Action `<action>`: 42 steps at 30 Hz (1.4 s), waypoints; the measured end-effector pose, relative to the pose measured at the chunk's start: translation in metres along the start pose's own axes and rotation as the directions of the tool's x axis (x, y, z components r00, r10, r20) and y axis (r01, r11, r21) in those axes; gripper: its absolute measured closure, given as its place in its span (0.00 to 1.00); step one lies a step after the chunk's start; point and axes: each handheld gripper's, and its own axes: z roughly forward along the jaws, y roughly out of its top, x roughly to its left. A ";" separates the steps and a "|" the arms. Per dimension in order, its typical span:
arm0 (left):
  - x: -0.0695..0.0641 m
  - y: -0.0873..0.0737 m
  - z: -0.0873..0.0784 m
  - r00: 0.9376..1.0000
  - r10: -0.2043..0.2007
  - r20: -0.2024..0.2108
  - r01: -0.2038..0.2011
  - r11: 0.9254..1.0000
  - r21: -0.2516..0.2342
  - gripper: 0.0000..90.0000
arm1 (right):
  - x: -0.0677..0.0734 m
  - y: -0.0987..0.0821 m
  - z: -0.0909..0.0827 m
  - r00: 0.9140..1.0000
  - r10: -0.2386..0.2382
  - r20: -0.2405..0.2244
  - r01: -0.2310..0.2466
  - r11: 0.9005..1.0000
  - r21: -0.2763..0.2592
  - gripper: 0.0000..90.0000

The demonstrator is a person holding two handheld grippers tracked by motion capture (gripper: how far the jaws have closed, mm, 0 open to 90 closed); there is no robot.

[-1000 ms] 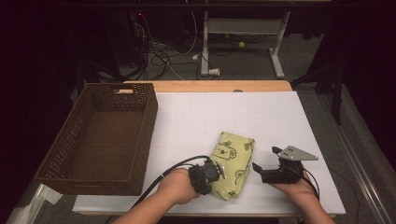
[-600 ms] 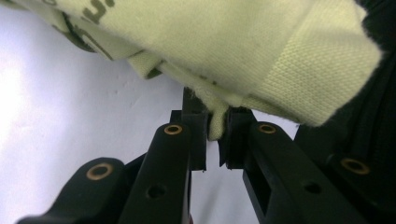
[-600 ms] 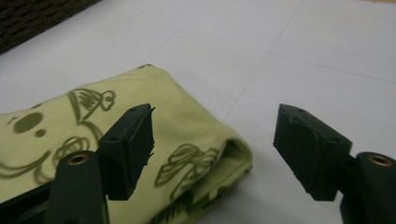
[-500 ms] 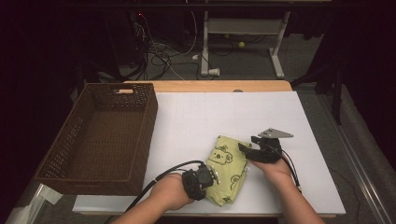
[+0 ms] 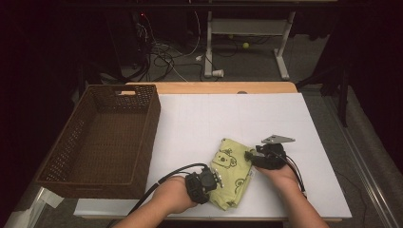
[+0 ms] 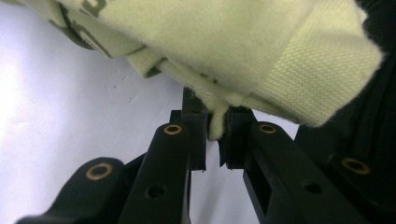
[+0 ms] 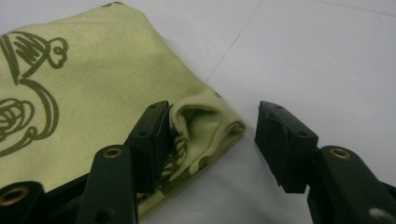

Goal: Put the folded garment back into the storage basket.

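A folded pale-green cloth (image 5: 233, 173), soft knit printed with dark olive cartoon outlines, lies on the white table (image 5: 209, 123) near its front edge, between the two hands. The left gripper (image 6: 212, 135) pinches a hem of the cloth tight. The right gripper (image 7: 212, 140) has just been closing; one pad touches the cloth's folded corner, the other stands off, so it seems not yet clamped. Well apart to the left sits a rectangular brown woven basket (image 5: 76, 137), nothing lying between.
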 end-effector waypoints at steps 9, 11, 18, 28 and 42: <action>0.001 0.000 0.000 1.000 0.000 0.005 0.000 1.000 -0.003 0.89 | 0.004 -0.002 0.000 0.999 0.011 -0.044 -0.011 1.000 -0.001 0.74; 0.001 0.000 0.000 1.000 0.001 0.005 -0.001 1.000 -0.003 0.89 | 0.005 -0.002 0.001 0.998 0.012 -0.066 -0.012 1.000 -0.001 0.82; 0.002 0.000 0.000 1.000 -0.012 0.015 0.012 1.000 -0.001 0.89 | 0.005 -0.002 0.001 0.996 0.014 -0.093 -0.014 1.000 0.000 0.89; 0.003 0.001 0.000 0.999 -0.031 0.025 0.031 1.000 0.004 0.89 | 0.006 -0.002 0.001 0.996 -0.006 -0.085 0.006 1.000 -0.005 0.89; 0.002 0.008 -0.001 1.000 -0.026 0.018 0.025 0.998 0.052 0.89 | 0.006 -0.001 -0.001 0.997 -0.031 -0.075 0.030 0.999 -0.014 0.93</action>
